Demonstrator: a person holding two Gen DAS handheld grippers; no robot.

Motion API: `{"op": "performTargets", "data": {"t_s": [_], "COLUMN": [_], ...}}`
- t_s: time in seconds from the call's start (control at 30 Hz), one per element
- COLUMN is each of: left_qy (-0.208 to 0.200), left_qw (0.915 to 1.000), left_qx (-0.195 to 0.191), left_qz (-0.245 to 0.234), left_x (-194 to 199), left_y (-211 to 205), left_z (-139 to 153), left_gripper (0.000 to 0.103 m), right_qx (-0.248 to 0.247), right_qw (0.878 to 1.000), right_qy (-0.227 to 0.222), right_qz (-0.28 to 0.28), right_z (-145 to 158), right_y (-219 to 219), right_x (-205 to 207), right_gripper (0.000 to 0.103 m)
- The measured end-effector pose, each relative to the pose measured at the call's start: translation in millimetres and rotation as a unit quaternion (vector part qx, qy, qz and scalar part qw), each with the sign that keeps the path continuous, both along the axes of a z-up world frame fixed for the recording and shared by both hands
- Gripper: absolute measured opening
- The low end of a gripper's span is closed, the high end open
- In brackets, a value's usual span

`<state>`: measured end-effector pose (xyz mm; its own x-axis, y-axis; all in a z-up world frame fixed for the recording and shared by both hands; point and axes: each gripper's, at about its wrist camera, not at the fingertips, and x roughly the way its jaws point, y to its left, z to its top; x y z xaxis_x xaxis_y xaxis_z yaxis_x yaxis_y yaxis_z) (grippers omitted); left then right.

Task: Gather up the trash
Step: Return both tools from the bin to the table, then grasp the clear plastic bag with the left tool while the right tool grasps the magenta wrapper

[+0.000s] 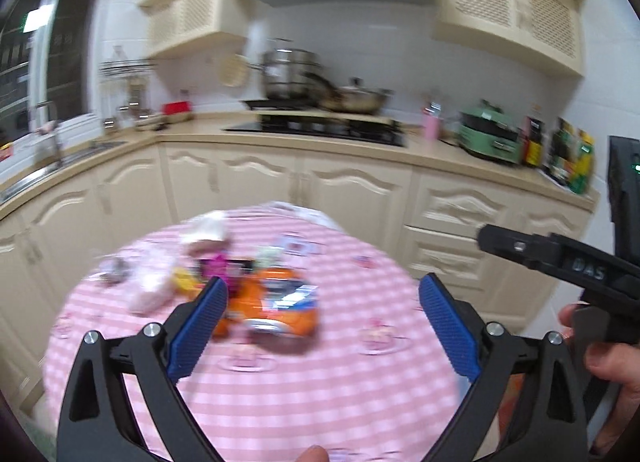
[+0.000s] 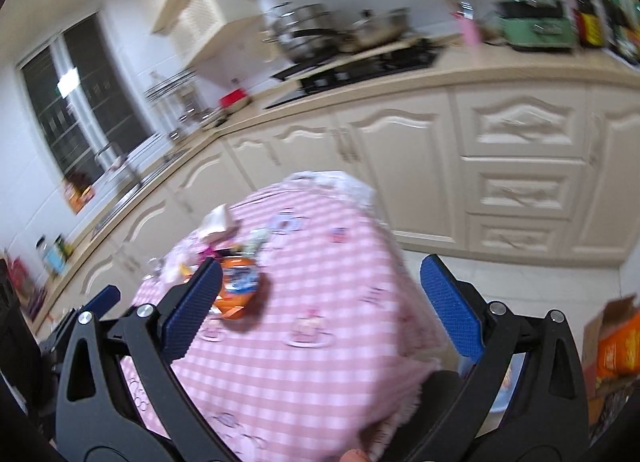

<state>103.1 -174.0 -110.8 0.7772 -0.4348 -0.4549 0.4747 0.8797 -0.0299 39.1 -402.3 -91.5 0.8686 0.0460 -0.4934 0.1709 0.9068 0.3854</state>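
Note:
A pile of trash lies on the pink checked tablecloth (image 1: 320, 374): an orange snack bag (image 1: 280, 308), a yellow wrapper (image 1: 184, 280), a magenta wrapper (image 1: 218, 264), pale plastic bags (image 1: 154, 282) and crumpled white paper (image 1: 208, 227). My left gripper (image 1: 322, 326) is open and empty above the table, with the orange bag just beyond its left finger. My right gripper (image 2: 320, 306) is open and empty over the table's right part; the orange bag (image 2: 238, 288) sits by its left finger. The right gripper's body also shows in the left wrist view (image 1: 560, 262). Both views are blurred.
Cream kitchen cabinets (image 1: 352, 197) and a counter with a hob and pots (image 1: 320, 101) run behind the table. A sink (image 1: 60, 165) is at the left. A green appliance (image 1: 490, 137) stands on the right. An orange cardboard box (image 2: 616, 346) sits on the floor at the right.

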Motion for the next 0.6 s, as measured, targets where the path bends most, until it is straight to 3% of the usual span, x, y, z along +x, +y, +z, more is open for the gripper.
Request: {"op": "performTargets", "data": {"t_s": [0.3, 0.6], "left_qy": [0.006, 0.027], "left_qw": [0.9936, 0.9842], "left_qx": [0.004, 0.117], "left_qz": [0.113, 0.13], "left_x": [55.1, 124.0], "left_y": [111.3, 131.4], "left_z": [-12.5, -59.9], "left_gripper": [0.096, 0.096], "right_qx": [-0.043, -0.074], "right_qw": [0.996, 0.988], "right_qy": [0.013, 0.055], "right_qz": [0.075, 0.125], "right_z": [3.9, -17.0], "right_y": [76.2, 121.3], "right_x": [59.8, 123.7], "right_gripper": [0.097, 0.097]}}
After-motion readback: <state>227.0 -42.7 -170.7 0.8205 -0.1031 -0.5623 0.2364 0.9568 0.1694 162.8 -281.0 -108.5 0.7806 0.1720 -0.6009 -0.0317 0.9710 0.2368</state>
